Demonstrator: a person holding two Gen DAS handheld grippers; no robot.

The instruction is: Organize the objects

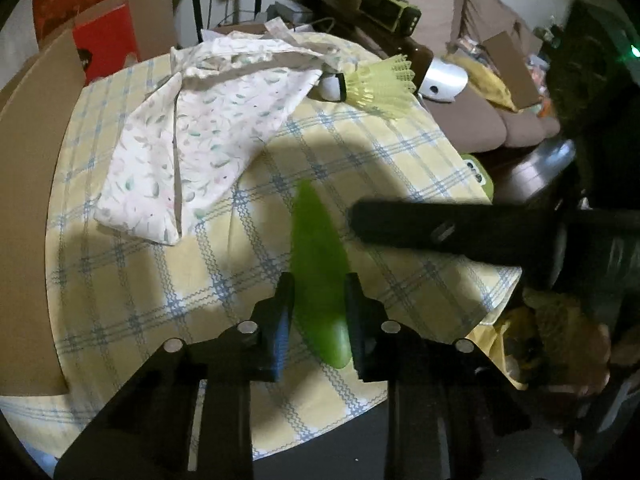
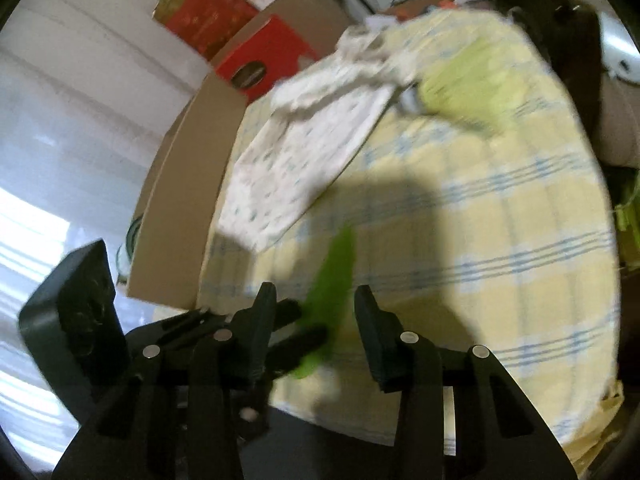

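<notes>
Left gripper [image 1: 318, 312]: jaws closed against both sides of the green leaf [image 1: 316, 264], near its rounded butt end; pointed tip aimed away over the table.
Right gripper [image 2: 316, 320]: jaws apart, nothing between the pads; leaf crossing the gap in its own view, held only by the other tool.
Leaf: raised just above the checked cloth [image 1: 132, 300], near the front edge; contact with the cloth not clear.
Pouch [image 1: 200, 128]: floral fabric, lying flat toward the far left of the table, mouth end crumpled at the back.
Shuttlecock [image 1: 374, 80]: yellow, on its side at the far edge, just beside the pouch's mouth.
Box [image 1: 108, 40]: red, upright behind the table, against cardboard.
View quality: right wrist badly smeared by motion; fine detail there not to be trusted.
Likely step: probably carrying the leaf toward the pouch; only a guess.
Risk, slip: thin, smooth leaf pinched near one end; long free tip could swing or twist out under a fast move.
Risk, clash: both tools crowded around the same leaf; a right-hand closure here could strike the left fingers or bend the leaf.
Risk, snag: low carry could drag the tip on the cloth and rumple it.
Risk, knock: shuttlecock at the very rim; a nudge of the pouch could roll it off.
</notes>
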